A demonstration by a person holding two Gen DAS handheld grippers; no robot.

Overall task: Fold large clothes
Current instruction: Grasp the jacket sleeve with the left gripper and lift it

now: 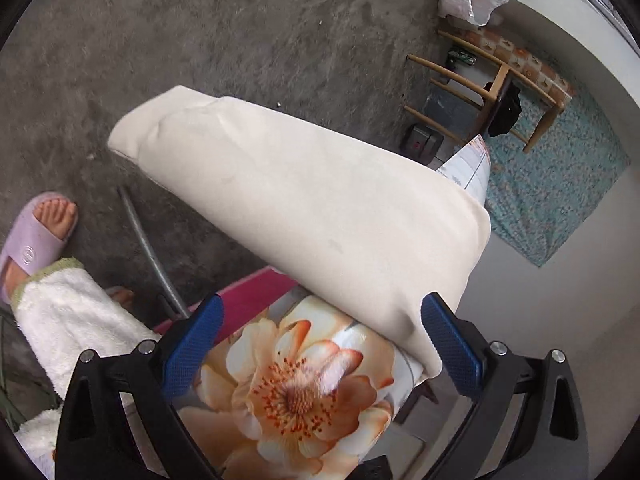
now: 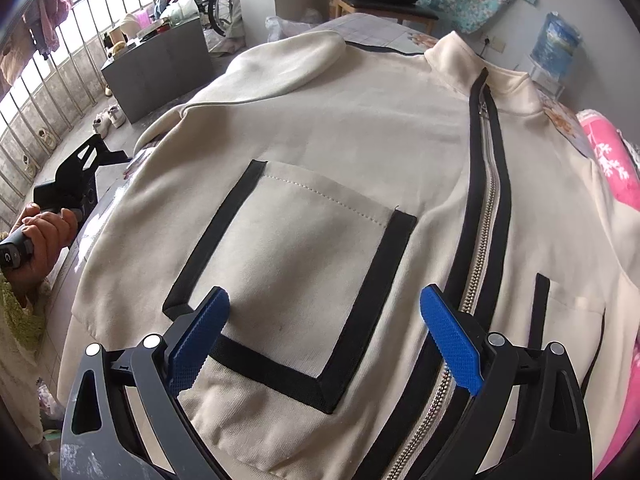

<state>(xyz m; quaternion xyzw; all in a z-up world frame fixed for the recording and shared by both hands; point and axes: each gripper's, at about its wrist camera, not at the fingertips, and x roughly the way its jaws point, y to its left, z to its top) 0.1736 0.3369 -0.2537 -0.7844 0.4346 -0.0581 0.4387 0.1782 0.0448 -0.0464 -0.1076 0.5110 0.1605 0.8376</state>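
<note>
A cream zip jacket with black trim lies front-up and spread flat on the floral table cover. Its black-edged pocket and zipper face me in the right wrist view. My right gripper is open just above the hem, one finger over the pocket, the other by the zipper. In the left wrist view a cream sleeve hangs over the table edge. My left gripper is open, with the sleeve's end lying against the right finger. The left gripper also shows at the jacket's left side.
The person's slippered foot and fluffy white trouser leg stand by the table on grey floor. A wooden chair and teal cloth are beyond. A pink blanket lies at the jacket's right. A grey cabinet and railing stand behind.
</note>
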